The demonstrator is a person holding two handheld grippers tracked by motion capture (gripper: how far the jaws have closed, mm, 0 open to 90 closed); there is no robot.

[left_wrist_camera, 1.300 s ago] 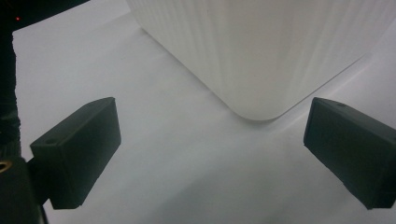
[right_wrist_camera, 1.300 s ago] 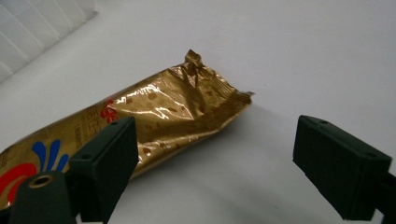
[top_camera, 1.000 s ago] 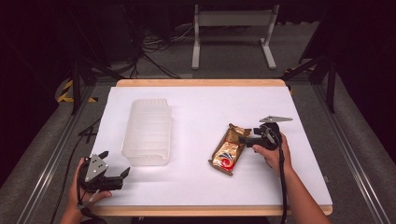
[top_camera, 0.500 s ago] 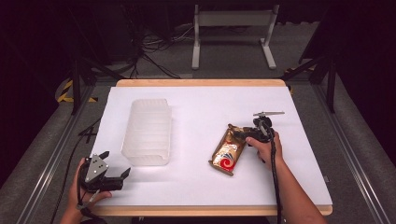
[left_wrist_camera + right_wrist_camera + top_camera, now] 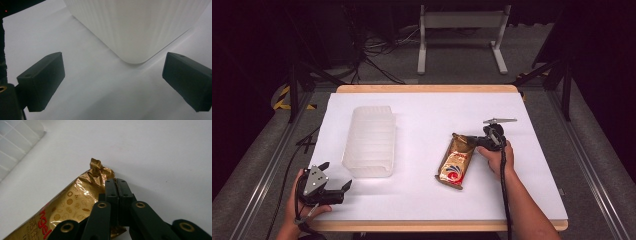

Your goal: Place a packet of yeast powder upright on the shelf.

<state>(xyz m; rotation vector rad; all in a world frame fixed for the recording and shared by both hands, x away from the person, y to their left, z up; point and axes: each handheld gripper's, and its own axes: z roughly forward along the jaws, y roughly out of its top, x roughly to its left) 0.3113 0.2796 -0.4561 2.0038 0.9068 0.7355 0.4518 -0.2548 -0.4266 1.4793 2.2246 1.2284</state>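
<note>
High view: the gold snack packet [image 5: 457, 162] lies right of the tabletop's [image 5: 427, 120] centre, the right gripper [image 5: 476, 142] at its far end. The left gripper [image 5: 343, 188] waits wide by the near left corner, beside the translucent container [image 5: 371, 140].

Left gripper view: the jaws stand wide apart before the container's corner [image 5: 132, 30].

Right gripper view: the jaws have just been closing and now meet on the packet's [image 5: 75, 207] crimped end. I judge the pinch should stay on that seam and the lift go slowly.

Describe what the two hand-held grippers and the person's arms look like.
Both the left gripper and the right gripper are black, each topped by a grey three-cornered plate. The left gripper view shows blocky matte black pads; the right gripper view shows black linkage arms with brass-coloured rivets. A black cable trails along the right forearm. The forearms are bare, with no sleeves in sight.
</note>
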